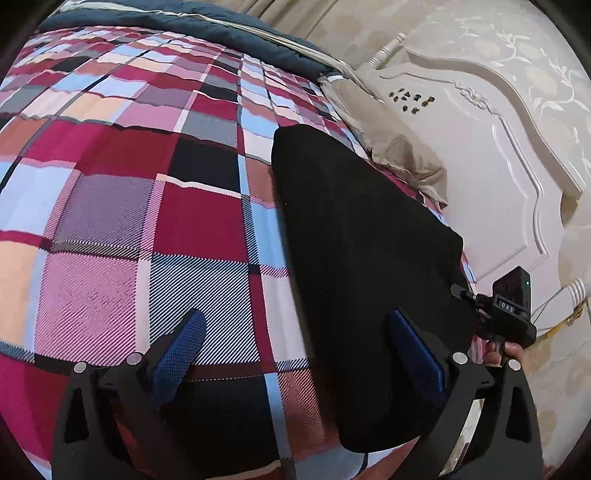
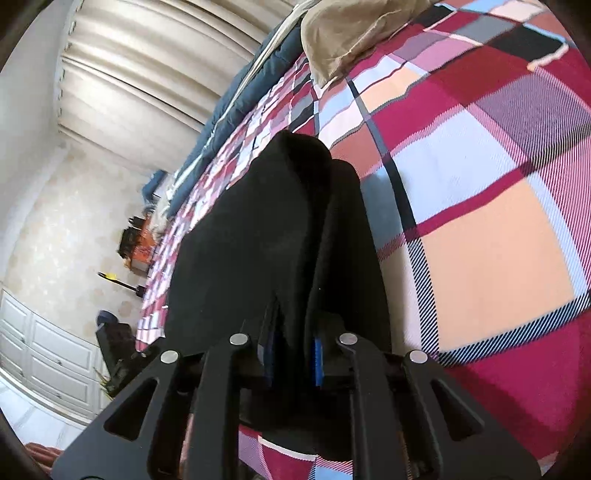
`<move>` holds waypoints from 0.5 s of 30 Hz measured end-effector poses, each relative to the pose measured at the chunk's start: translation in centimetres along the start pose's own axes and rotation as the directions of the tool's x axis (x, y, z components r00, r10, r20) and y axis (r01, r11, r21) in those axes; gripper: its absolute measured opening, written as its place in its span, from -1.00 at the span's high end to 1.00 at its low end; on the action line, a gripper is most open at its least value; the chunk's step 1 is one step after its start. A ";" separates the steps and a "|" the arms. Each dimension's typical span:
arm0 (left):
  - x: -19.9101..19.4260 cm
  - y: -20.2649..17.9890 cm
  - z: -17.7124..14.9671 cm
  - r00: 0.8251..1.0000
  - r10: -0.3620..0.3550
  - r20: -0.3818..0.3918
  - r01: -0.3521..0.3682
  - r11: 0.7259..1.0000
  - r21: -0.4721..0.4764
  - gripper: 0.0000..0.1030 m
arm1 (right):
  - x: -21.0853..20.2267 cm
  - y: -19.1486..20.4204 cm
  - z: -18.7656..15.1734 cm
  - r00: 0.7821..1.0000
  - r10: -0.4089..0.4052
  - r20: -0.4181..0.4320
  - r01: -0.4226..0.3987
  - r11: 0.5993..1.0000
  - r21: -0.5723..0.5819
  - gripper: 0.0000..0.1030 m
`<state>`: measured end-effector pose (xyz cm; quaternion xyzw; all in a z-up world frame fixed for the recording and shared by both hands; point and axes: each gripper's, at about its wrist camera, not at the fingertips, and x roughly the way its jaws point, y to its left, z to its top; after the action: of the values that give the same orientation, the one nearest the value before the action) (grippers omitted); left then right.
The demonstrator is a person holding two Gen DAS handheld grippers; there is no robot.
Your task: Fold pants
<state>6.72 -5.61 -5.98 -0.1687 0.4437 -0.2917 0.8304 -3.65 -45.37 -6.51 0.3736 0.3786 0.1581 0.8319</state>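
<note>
Lying on plaid bedspread (image 1: 129, 192), near beige pillow (image 1: 406, 155): black pants (image 1: 362, 258), long axis running from grippers toward blue quilt (image 1: 221, 26).
Right gripper (image 2: 295, 354) clenching 1 pants end; left gripper (image 1: 295, 347) spread wide, straddling pants edge, gripping nothing. Risking bunching, likely from 1-sided pulling.

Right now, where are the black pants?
The black pants lie on the plaid bedspread near the tan pillow, right of centre in the left wrist view; the right hand-held gripper clamps one end.
</note>
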 end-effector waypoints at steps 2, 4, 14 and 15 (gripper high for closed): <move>0.1 0.0 0.0 1.000 0.001 -0.002 -0.001 1.000 0.007 -0.92 | -0.1 0.0 0.0 1.000 0.005 0.009 -0.005 1.000 0.004 0.72; 0.2 0.0 0.1 1.000 0.000 0.000 0.000 1.000 0.006 -0.92 | -0.4 -0.2 -0.2 1.000 0.013 0.022 -0.014 1.000 0.013 0.71; 0.2 0.2 0.1 1.000 -0.013 0.003 0.013 1.000 0.016 -0.92 | -4.1 -2.3 -1.3 0.996 -0.014 0.091 0.004 0.994 0.107 0.50; 0.2 0.3 0.1 1.000 -0.016 0.002 0.016 1.000 0.014 -0.92 | -4.9 -2.5 -1.6 0.991 -0.081 0.104 0.067 0.989 0.135 0.08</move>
<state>6.99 -5.51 -6.14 -0.1666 0.4392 -0.3013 0.8298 -8.16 -48.89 -6.57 0.4212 0.3556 0.0812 0.8304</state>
